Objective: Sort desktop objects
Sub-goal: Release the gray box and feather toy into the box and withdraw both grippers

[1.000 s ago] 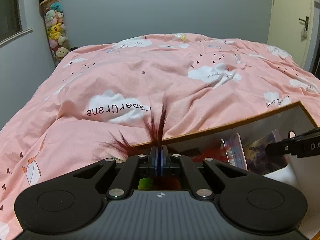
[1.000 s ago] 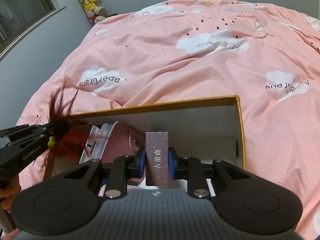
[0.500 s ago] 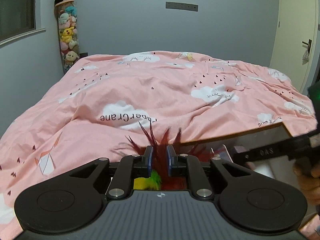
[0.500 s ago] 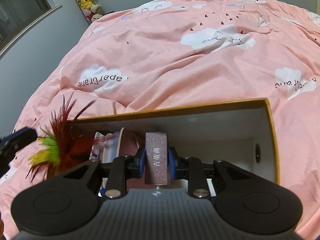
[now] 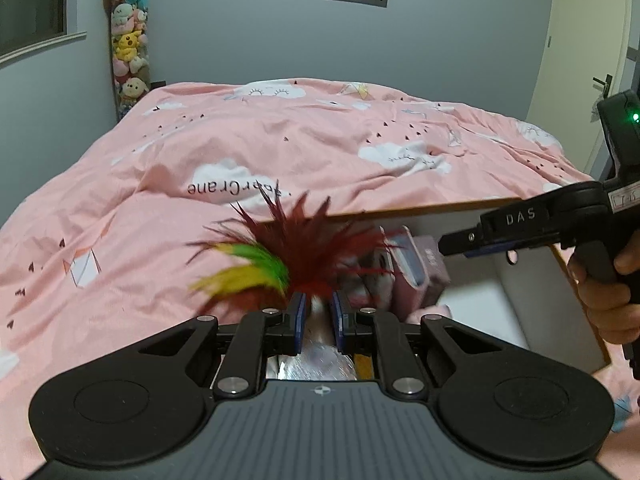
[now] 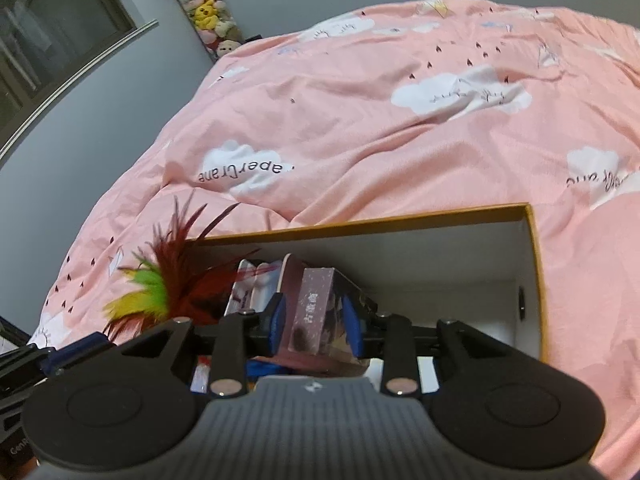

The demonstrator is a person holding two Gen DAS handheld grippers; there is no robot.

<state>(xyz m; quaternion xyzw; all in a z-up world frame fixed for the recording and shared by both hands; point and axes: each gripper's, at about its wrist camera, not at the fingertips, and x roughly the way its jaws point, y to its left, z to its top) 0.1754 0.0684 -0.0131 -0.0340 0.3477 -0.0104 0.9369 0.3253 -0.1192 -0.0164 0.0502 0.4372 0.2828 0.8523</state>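
Note:
A cardboard box (image 6: 532,264) with white inner walls lies on the pink bed; it also shows in the left wrist view (image 5: 520,312). A red, green and yellow feather toy (image 5: 280,256) sticks up at the box's left end, also seen in the right wrist view (image 6: 168,284). My left gripper (image 5: 319,312) is open just behind the feathers, jaws apart around nothing firm. My right gripper (image 6: 316,320) is open, with a small purple box (image 6: 316,308) tilted loosely between its jaws, over the cardboard box. The purple box shows in the left wrist view (image 5: 424,272) too.
Pink pouches and cards (image 6: 260,280) stand inside the box's left half. The pink cloud-print duvet (image 5: 320,152) covers the bed. A tube of plush toys (image 5: 128,52) stands in the far left corner. A door (image 5: 592,60) is at the right.
My left gripper opened and let go of the feather toy, which now stands in the box. My right gripper's jaws spread and the purple box tilted.

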